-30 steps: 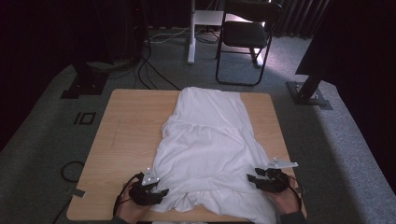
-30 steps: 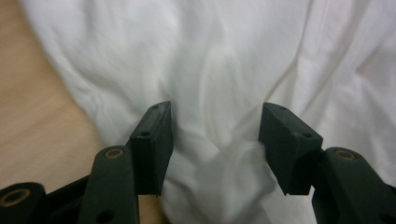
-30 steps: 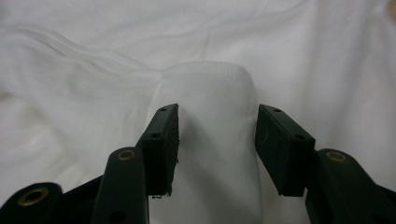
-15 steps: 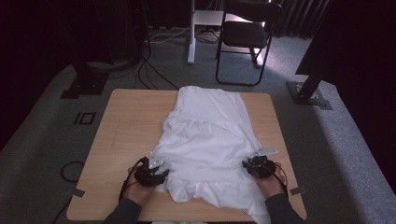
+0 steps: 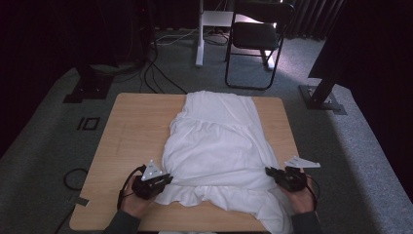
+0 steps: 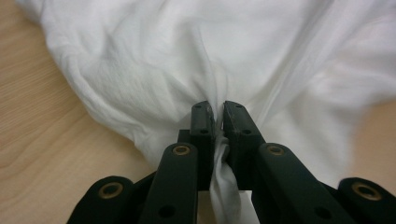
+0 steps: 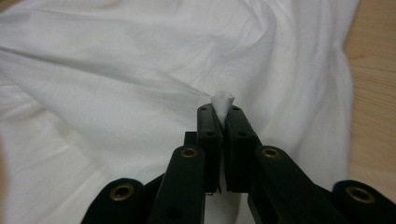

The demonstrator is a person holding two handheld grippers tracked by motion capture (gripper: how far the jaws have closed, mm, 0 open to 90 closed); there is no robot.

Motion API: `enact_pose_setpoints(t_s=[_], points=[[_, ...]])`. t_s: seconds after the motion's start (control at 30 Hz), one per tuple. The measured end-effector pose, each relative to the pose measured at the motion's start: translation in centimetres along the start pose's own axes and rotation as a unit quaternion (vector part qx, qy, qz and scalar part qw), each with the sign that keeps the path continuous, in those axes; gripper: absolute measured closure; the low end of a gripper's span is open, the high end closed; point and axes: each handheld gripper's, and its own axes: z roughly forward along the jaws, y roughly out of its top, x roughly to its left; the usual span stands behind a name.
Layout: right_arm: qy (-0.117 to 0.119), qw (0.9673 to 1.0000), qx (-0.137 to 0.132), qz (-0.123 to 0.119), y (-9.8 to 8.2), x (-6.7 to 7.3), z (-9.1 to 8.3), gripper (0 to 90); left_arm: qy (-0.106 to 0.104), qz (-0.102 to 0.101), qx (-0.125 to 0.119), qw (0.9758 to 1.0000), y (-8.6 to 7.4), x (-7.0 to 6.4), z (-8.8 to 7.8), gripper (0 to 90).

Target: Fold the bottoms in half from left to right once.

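A white garment (image 5: 219, 141) lies spread over the wooden table (image 5: 131, 131), its near hem bunched and hanging off the front edge. My left gripper (image 5: 168, 179) is at the garment's near left side; its jaws have just been closing and are shut on a fold of the white cloth (image 6: 215, 116). My right gripper (image 5: 269, 171) is at the near right side; its jaws have also just been closing and pinch a small peak of cloth (image 7: 222, 100). The gripper views show the same left gripper (image 6: 215, 112) and right gripper (image 7: 218, 112) with cloth pressed between the pads.
A black chair (image 5: 255, 39) and a white post (image 5: 199, 34) stand on the grey carpet beyond the table. Cables (image 5: 151, 73) trail at the back left. A dark stand base (image 5: 324, 100) sits at the right. Bare wood shows on the table's left half.
Both grippers moved from the front edge inward onto the garment, closed on its cloth and lifted slightly. The near hem has bunched up between them.
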Motion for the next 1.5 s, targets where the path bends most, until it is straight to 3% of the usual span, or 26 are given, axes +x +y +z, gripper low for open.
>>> enact_pose_setpoints(t_s=[0.2, 0.3, 0.4, 0.47, 0.53, 0.7, 0.8, 0.93, 1.07, 1.17, 1.2, 1.23, 1.27, 1.37, 1.5], points=[[-0.012, 0.9998, -0.018, 0.001, -2.6, 0.7, -4.8, 86.3, -0.05, 0.007, -0.004, 0.9987, -0.2, -2.6, -0.8, 78.2], [-0.017, 0.9997, -0.014, 0.007, -4.1, 0.8, -6.3, 86.3, -0.067, 0.01, -0.004, 0.9977, -0.5, -3.4, -1.0, 70.2], [0.005, 0.9999, 0.007, 0.012, -5.7, 0.8, -7.3, 83.6, -0.056, 0.011, -0.006, 0.9984, -0.7, -3.5, -1.2, 59.7], [0.022, 0.9995, 0.024, 0.003, -6.5, 0.8, -7.6, 72.9, -0.049, 0.002, -0.01, 0.9988, -0.6, -3.1, -1.3, 55.2], [0.02, 0.9997, 0.014, -0.002, -6.8, 0.7, -7.8, 58.0, -0.032, -0.005, -0.01, 0.9994, -0.5, -2.6, -1.1, 51.9], [0.012, 0.9997, -0.019, -0.005, -5.1, 0.1, -7.6, 50.2, 0.008, -0.014, -0.008, 0.9998, 0.3, -0.6, 0.2, 49.2], [0.009, 0.9992, -0.034, -0.017, -3.6, -0.5, -6.7, 49.8, 0.043, -0.016, -0.007, 0.9989, 1.3, 1.0, 1.1, 47.3], [-0.021, 0.9994, -0.023, -0.015, -1.4, -1.9, -4.0, 51.4, 0.08, -0.021, -0.003, 0.9966, 2.9, 3.4, 2.7, 45.6], [-0.04, 0.9991, -0.011, -0.004, 0.3, -3.6, -0.3, 52.7, 0.104, -0.053, -0.004, 0.9932, 4.4, 6.2, 4.5, 43.2], [-0.061, 0.9981, 0.002, -0.007, 1.5, -4.8, 2.4, 52.6, 0.115, -0.074, -0.001, 0.9907, 5.5, 8.1, 6.0, 41.6], [-0.061, 0.9981, 0.002, -0.007, 1.5, -4.8, 2.4, 52.6, 0.115, -0.074, -0.001, 0.9907, 5.5, 8.1, 6.0, 41.4], [-0.066, 0.9977, 0.004, -0.009, 1.9, -5.2, 3.3, 52.2, 0.12, -0.081, 0.005, 0.9894, 6.2, 9.1, 7.0, 41.4], [-0.069, 0.9976, 0.009, -0.002, 2.5, -5.9, 4.6, 52.1, 0.121, -0.084, 0.009, 0.989, 6.5, 9.4, 7.4, 39.5], [-0.072, 0.9972, 0.013, 0.015, 3.4, -7.1, 6.6, 51.5, 0.128, -0.096, 0.021, 0.9869, 7.2, 10.9, 9.1, 36.4], [-0.066, 0.9971, 0.01, 0.036, 4.3, -8.0, 8.4, 49.9, 0.13, -0.131, 0.038, 0.9821, 7.4, 12.9, 11.1, 32.9]])
